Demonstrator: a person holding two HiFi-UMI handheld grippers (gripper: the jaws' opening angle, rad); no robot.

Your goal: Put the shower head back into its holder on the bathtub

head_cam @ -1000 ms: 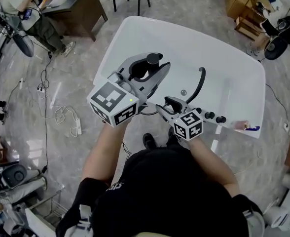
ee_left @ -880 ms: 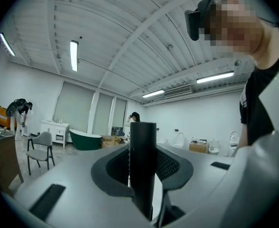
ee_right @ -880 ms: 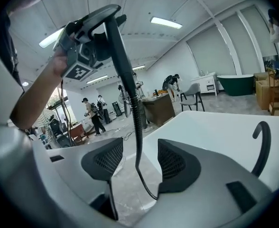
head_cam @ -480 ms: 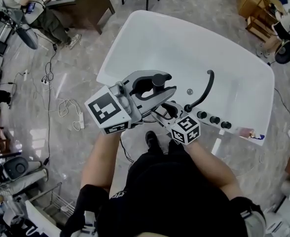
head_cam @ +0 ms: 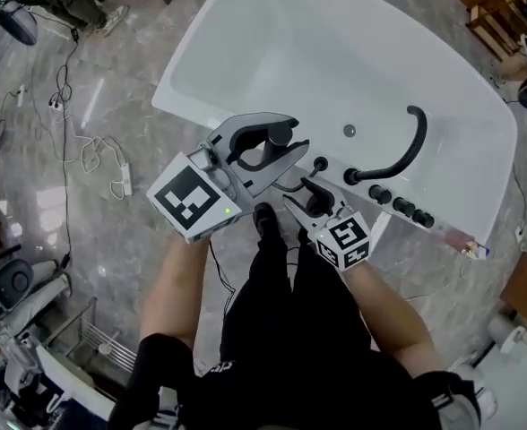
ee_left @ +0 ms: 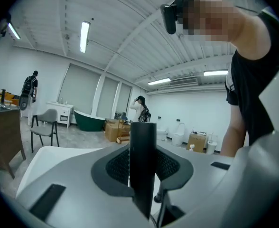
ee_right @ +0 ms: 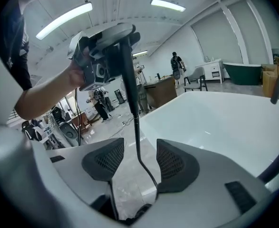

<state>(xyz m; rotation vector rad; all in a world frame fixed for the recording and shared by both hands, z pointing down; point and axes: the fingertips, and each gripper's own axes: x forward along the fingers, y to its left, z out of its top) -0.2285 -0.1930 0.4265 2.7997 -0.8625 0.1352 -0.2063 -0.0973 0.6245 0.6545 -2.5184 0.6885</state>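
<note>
The black shower head (head_cam: 281,130) is a dark cylinder clamped upright between the jaws of my left gripper (head_cam: 265,143), which is shut on it just over the near rim of the white bathtub (head_cam: 185,92). In the left gripper view the shower head (ee_left: 143,146) fills the gap between the pads. Its thin black hose (ee_right: 135,127) hangs down between the pads of my right gripper (ee_right: 135,163), which stands open and clear of it. My right gripper (head_cam: 305,192) is right of the left one, beside a small black fitting (head_cam: 319,163) on the tub's deck.
A curved black spout (head_cam: 405,155) and a row of black knobs (head_cam: 398,206) sit on the tub's deck to the right. Cables and a power strip (head_cam: 113,167) lie on the floor at left. Wooden crates (head_cam: 492,7) stand at top right.
Both grippers have come down towards the tub's near rim and deck, the left one still holding the shower head. The right gripper now sits close to the black fitting.
</note>
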